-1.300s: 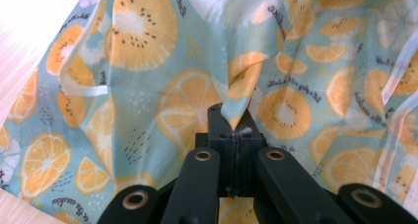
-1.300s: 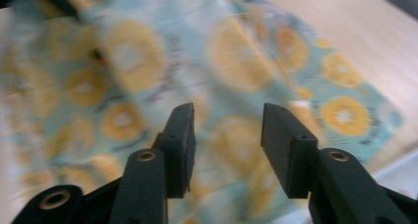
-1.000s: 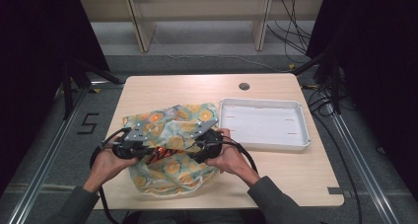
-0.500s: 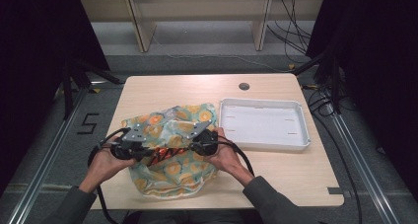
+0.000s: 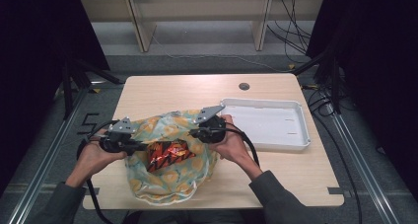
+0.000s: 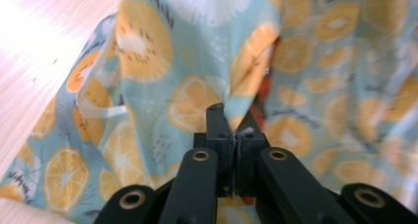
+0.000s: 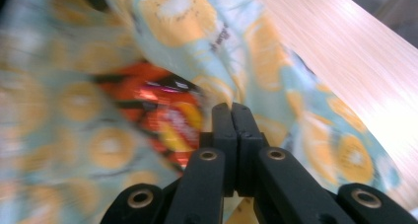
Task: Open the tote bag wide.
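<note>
1. The right gripper (image 5: 197,133), open a second ago, has clamped onto the fabric bag (image 5: 172,184)'s rim; the left gripper (image 5: 143,146) pinches the opposite rim.
2. Both have lifted and spread since then, so the mouth gapes at lower centre of the high view, showing the snack packet (image 5: 167,155) (red-orange) inside.
3. Probably ready for emptying toward the white tray (image 5: 296,105).

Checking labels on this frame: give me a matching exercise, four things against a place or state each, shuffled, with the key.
Things:
1. bag
2. snack pack
3. tray
4. left tool

Places or states:
A. white, on the table's right side
B. orange, showing inside the bag's open mouth
C. shut on the bag's edge
D. lemon print, mouth held apart by both tools

Pairs: 1-D, 2-B, 3-A, 4-C
</note>
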`<state>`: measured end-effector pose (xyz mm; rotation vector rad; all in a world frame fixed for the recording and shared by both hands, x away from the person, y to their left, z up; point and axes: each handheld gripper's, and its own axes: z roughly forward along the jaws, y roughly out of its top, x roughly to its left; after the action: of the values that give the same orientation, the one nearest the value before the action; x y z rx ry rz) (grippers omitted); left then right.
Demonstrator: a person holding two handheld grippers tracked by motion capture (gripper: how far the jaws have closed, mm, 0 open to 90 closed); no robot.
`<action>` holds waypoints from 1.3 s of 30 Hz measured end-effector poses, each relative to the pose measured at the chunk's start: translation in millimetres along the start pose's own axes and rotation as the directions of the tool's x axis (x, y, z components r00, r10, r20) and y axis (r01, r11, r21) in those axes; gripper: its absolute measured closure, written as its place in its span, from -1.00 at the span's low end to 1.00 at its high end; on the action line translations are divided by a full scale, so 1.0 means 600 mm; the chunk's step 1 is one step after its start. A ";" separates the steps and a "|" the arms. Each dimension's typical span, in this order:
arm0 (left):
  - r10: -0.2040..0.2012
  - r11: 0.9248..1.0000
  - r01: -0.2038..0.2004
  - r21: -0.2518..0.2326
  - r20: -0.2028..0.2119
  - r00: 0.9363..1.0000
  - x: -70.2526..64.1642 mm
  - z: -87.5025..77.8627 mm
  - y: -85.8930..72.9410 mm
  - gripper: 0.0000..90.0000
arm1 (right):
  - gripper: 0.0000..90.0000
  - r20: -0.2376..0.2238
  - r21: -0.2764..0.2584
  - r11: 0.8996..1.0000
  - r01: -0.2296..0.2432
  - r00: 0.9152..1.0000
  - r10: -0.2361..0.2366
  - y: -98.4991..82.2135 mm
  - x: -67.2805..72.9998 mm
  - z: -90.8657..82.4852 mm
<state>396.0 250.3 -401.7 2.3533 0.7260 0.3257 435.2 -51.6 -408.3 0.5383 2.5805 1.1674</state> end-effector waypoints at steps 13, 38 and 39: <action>-0.027 0.996 0.031 0.078 -0.052 0.998 0.032 0.086 -0.041 0.96 | 1.00 0.068 0.168 0.985 0.026 0.997 -0.038 -0.054 -0.018 0.120; -0.027 0.998 0.032 0.049 -0.105 0.994 0.027 0.088 -0.040 0.82 | 0.56 -0.114 0.087 0.996 -0.001 0.993 0.011 -0.027 0.041 0.011; -0.026 0.998 0.032 0.057 -0.103 0.994 0.028 0.086 -0.040 0.79 | 0.56 -0.119 0.105 0.994 0.008 0.993 0.004 -0.030 0.044 0.014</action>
<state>420.7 249.0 -455.9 2.3929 0.8282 0.4195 410.4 -45.5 -429.5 0.5022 2.7559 1.0997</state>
